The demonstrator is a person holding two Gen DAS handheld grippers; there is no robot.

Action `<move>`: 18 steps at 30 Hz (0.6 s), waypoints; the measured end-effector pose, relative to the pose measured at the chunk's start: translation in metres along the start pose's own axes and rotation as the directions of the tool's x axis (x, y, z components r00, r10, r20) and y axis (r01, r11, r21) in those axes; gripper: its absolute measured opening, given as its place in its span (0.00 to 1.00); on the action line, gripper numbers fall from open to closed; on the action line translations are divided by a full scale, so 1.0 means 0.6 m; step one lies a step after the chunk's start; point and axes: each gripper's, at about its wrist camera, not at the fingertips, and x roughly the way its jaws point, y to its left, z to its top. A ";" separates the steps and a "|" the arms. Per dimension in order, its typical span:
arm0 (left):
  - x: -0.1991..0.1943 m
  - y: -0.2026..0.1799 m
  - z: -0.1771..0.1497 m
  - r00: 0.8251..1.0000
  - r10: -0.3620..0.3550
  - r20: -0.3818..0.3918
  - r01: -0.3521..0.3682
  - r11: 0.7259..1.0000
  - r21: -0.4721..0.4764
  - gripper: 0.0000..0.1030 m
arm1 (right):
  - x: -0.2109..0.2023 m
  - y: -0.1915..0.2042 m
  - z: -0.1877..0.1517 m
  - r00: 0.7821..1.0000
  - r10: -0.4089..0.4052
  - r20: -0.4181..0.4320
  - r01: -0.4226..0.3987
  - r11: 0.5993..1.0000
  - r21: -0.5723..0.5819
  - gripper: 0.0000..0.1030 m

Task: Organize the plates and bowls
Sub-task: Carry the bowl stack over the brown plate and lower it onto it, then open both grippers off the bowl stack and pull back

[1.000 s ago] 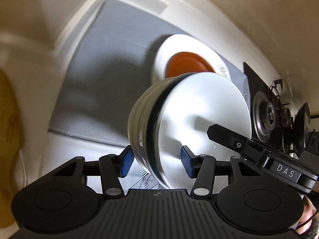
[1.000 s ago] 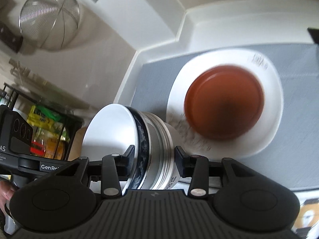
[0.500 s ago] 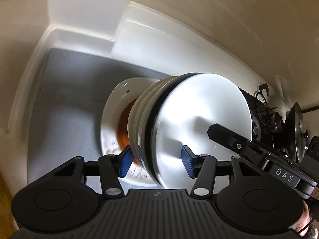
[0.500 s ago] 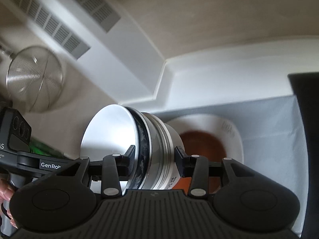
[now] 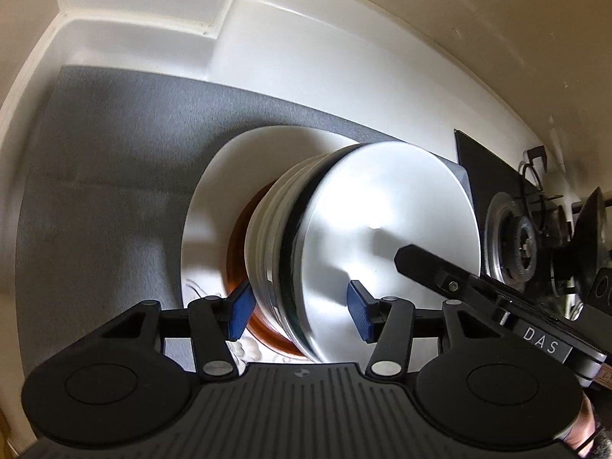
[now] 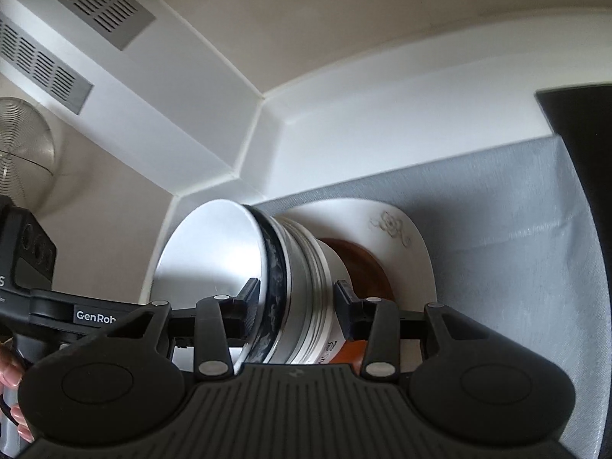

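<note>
- A stack of nested bowls (image 5: 367,244) is held on its side, approx. horizontal, open mouth toward the right gripper's side; a dark-patterned band is seen near the rim of the outermost bowl (image 6: 273,279).
- The stack is gripped from two opposite sides: the left gripper (image 5: 300,308) is clamped across it w/ blue pads, one on the ribbed outside, one inside the bowl.
- The right gripper (image 6: 296,306) is likewise clamped on the stack, jaws part-way apart, one finger inside the rim, the other on the outer wall near the base.
- The stack is placed directly above/in front of a white plate (image 5: 206,229) w/ a faint floral mark (image 6: 390,225); a brown dish (image 6: 363,267) lies in the plate's centre. Whether the stack touches the dish cannot be told.
- The plate is resting on a grey mat (image 5: 99,176) spread on the white tabletop (image 5: 306,65), near the corner of the wall.
- Beside the mat, a black hob w/ a gas burner (image 5: 512,237) is seen in the left wrist view.
- In the right wrist view, a wire-mesh strainer (image 6: 23,153) is hung at far left, vent grilles (image 6: 84,4) above.
- A person's fingers (image 6: 11,375) are visible at the lower-left edge.
</note>
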 end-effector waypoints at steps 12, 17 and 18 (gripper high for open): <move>0.016 -0.005 -0.013 0.999 -0.014 0.051 0.010 0.997 0.072 0.51 | 0.017 -0.019 -0.016 1.000 -0.024 0.009 0.024 1.000 -0.002 0.46; -0.048 0.006 -0.020 0.984 0.000 0.180 -0.022 0.992 0.125 0.51 | -0.009 -0.015 -0.014 0.999 -0.030 0.021 0.030 1.000 -0.005 0.48; -0.063 0.006 -0.019 0.978 -0.003 0.207 -0.026 0.990 0.136 0.51 | -0.018 -0.011 -0.013 0.999 -0.034 0.037 0.034 0.999 -0.022 0.48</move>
